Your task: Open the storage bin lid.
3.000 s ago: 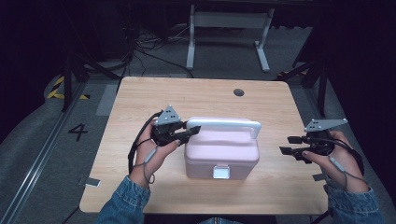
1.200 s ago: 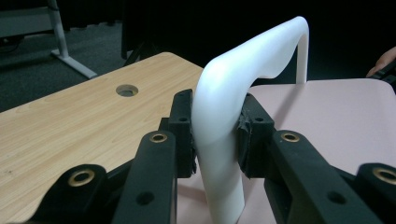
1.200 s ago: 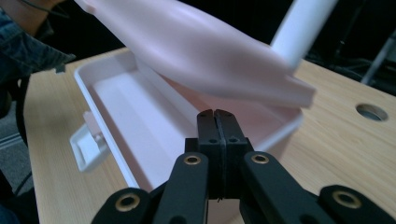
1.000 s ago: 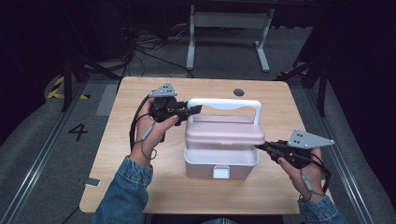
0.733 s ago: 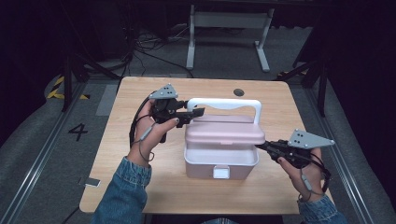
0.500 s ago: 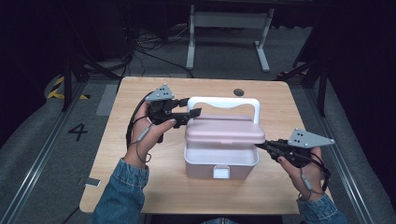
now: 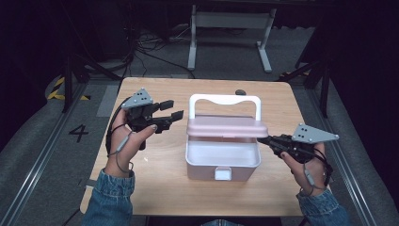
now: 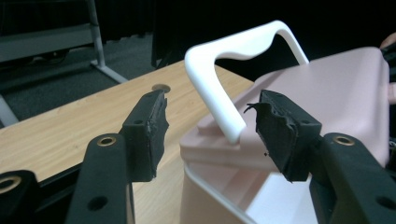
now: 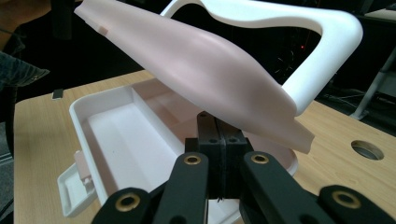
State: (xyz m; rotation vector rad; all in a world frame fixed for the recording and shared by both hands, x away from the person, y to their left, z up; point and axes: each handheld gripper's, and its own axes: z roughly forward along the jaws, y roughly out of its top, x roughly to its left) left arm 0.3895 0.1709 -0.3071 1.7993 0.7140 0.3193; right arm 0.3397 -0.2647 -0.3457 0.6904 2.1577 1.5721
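Observation:
A pink box [image 7: 221,162] stands mid-table with its inside showing white. Its pink lid [image 7: 226,126] is tilted up, hinged at the back, and the white handle [image 7: 224,100] stands upright on it. My right gripper [image 7: 261,140] is shut, its tips under the lid's right edge. In the right gripper view the closed tips [image 9: 217,122] touch the underside of the lid [image 9: 201,70], above the open tray [image 9: 116,135]. My left gripper [image 7: 171,109] is open, a little left of the handle and touching nothing. The handle [image 8: 224,60] lies beyond the left gripper [image 8: 210,126].
A white latch [image 7: 223,173] hangs at the box's front. A round cable hole [image 7: 240,92] sits near the wooden table's [image 7: 155,188] far edge. Behind the table stands a white metal frame [image 7: 226,21] on dark floor.
The left gripper let go of the handle, opened and drew back to the left. The right gripper came in from the right and the lid now stands raised on its tips.

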